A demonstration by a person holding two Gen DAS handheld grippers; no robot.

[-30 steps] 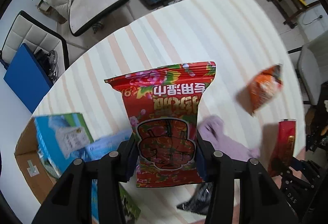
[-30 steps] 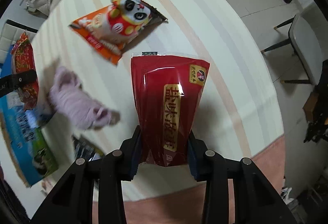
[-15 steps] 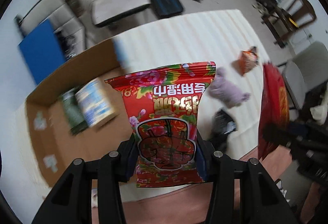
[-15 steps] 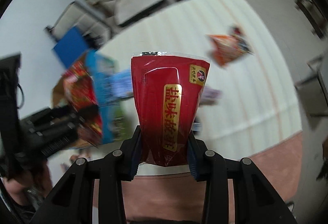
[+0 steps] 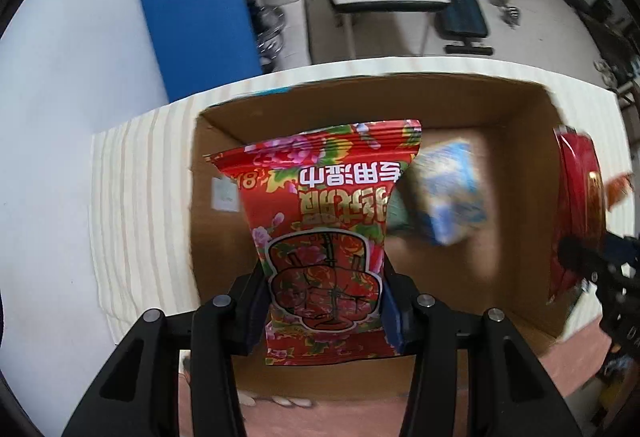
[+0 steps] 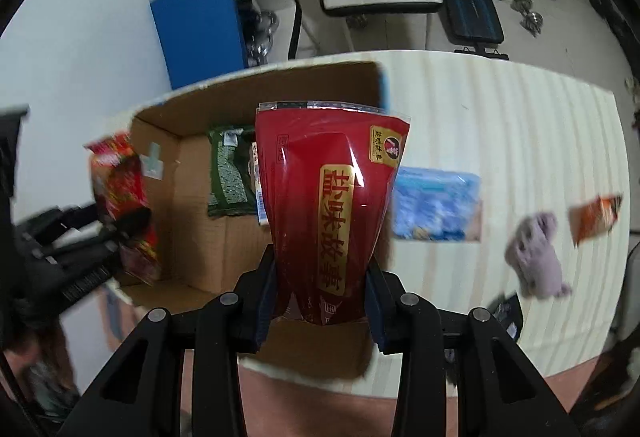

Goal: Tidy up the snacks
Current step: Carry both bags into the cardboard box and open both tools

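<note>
Both grippers hang over the open cardboard box (image 5: 460,105) on the striped table (image 5: 132,197). The left gripper (image 5: 326,301) is clamped on a flowery red packet (image 5: 320,221); the right gripper (image 6: 322,293) grips a dark red bag (image 6: 332,205). 2 packets already lie inside.

Floral red packet (image 5: 324,237), dark-red pouch (image 6: 332,205) above carton (image 5: 440,105).

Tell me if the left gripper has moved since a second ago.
Yes. The left gripper, shut on the floral red packet, has moved off the striped tablecloth to above the open cardboard box, which earlier sat at the left wrist view's lower-left corner.
</note>
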